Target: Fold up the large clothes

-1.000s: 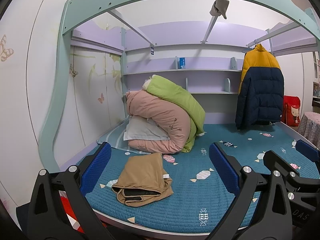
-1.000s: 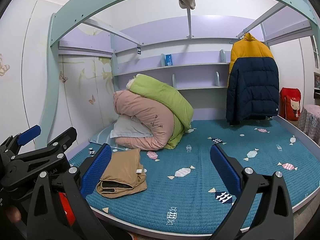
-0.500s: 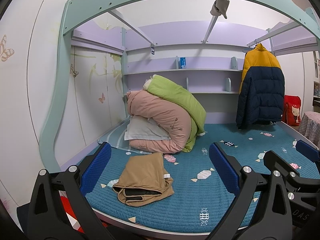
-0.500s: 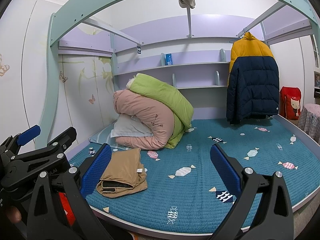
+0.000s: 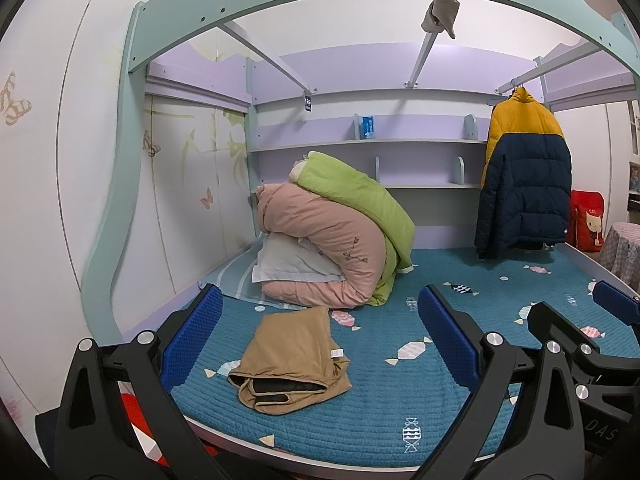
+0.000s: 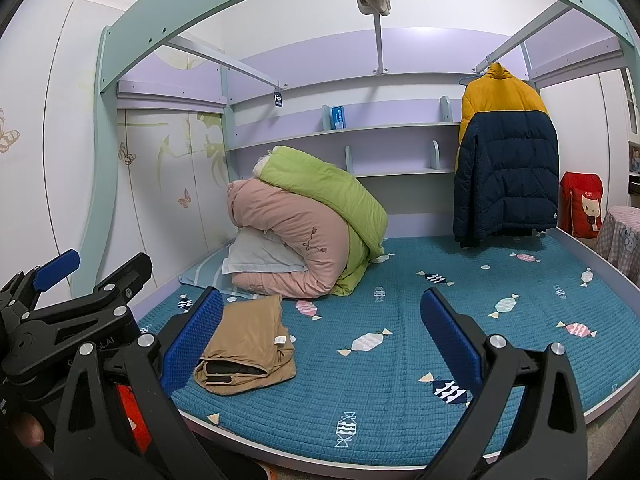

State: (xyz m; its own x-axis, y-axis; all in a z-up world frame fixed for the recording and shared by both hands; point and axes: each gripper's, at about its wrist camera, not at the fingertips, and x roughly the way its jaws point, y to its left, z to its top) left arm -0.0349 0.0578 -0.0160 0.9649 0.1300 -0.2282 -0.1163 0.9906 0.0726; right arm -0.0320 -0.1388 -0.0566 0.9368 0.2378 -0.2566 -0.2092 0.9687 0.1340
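Both hand-held grippers (image 5: pixel 320 332) (image 6: pixel 322 328) open; tan garment (image 5: pixel 290 360) folded w/ dark lining.

Folded garment (image 5: pixel 292 356) near front left edge of bed (image 5: pixel 400 412). Behind it, rolled quilts (image 5: pixel 332 240) stacked on pillow (image 5: pixel 288 264), against left wall. Jacket (image 5: pixel 524 184) hanging at back right, bag (image 5: pixel 588 220) just right of it.
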